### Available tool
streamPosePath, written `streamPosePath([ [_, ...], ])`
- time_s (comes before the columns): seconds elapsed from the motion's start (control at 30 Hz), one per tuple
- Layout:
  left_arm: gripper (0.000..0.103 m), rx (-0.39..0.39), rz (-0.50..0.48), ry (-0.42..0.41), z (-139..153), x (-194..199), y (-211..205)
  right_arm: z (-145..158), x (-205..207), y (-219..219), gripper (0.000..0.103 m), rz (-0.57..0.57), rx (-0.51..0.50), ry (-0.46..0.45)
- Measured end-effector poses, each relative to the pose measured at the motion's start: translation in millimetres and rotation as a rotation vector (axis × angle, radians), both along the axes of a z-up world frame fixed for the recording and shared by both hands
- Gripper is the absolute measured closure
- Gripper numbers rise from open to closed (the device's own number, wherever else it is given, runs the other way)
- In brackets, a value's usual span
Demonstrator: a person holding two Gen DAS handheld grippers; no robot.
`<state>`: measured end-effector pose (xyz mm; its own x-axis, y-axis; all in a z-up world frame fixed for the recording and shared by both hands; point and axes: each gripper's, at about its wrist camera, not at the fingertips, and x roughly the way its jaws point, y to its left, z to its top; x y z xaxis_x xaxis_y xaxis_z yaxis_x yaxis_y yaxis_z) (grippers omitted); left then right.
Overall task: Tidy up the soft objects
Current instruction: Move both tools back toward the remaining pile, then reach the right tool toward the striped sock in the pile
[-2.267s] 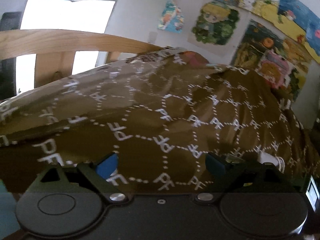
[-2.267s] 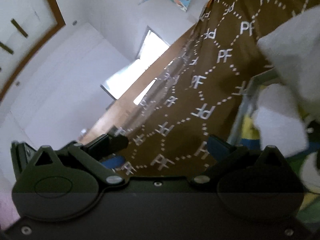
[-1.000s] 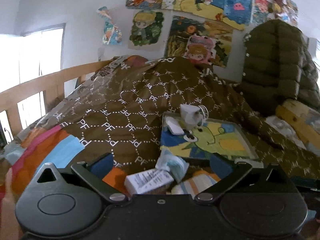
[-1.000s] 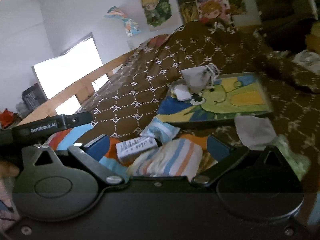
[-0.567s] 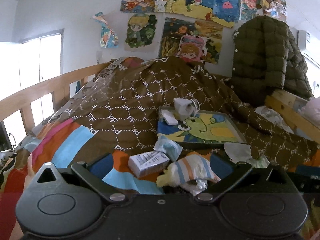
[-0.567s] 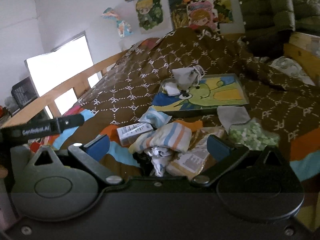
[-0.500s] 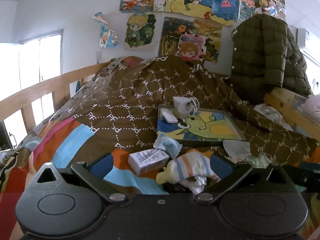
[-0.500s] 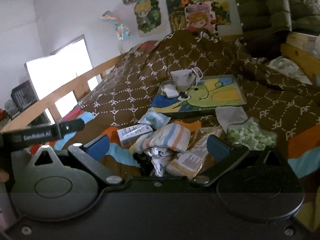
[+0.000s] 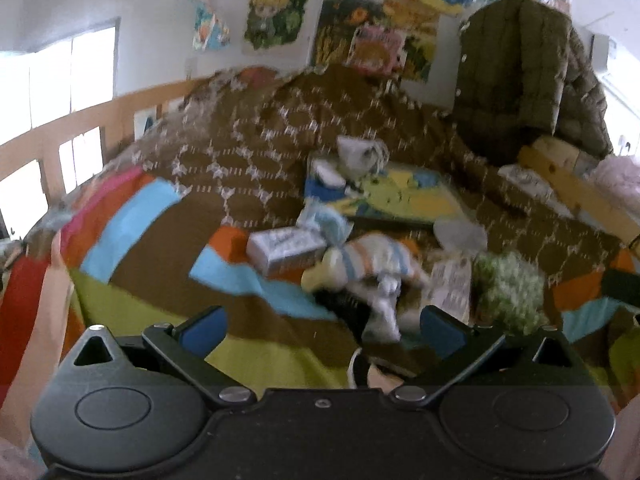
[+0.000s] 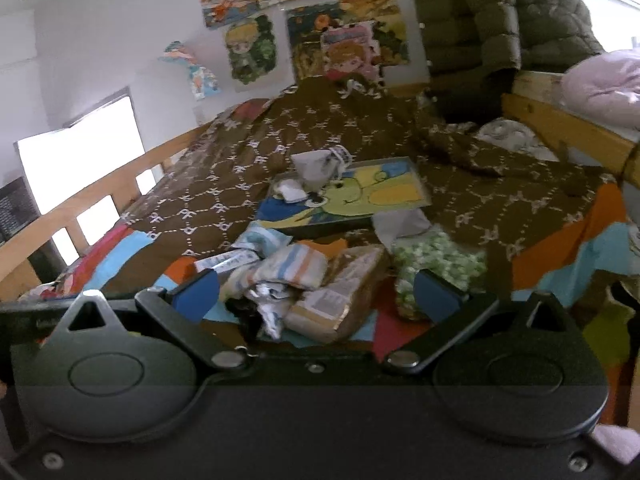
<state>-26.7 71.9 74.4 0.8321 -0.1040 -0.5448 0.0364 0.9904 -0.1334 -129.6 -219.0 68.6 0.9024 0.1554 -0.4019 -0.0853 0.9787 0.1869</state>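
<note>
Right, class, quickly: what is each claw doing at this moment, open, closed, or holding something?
Left claw: open, holding nothing, above the bed clutter.
Right claw: open, holding nothing, pointed at the striped cloth.

No legible text — box labels, blanket monograms blurred

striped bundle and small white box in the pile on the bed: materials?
Striped blue-orange-white bundle: looks like soft knit or woven cloth, matte; it sags and folds. Small white printed box: likely thin cardboard; flat faces, crisp edges, though blurred.
</note>
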Motion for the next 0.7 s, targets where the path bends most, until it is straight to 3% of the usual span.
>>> streamPosePath([
  [0.23, 0.001, -0.033, 0.032, 0.053, -8.6, 5.2, 8.4, -9.1, -9.4, -5.8, 0.000, -0.030, 0.000, 0.071],
  [0.57, 0.001, 0.062, -0.015, 0.042, -14.4, 10.9, -4.0, -8.9, 5.9, 20.1, 0.000, -0.004, -0.080, 0.141],
  [0.7, 0.001, 0.063, -0.021, 0.046, -15.3, 16.0, -5.9, -8.0, 15.2, 26.8, 0.000, 0.010, -0.087, 0.162],
])
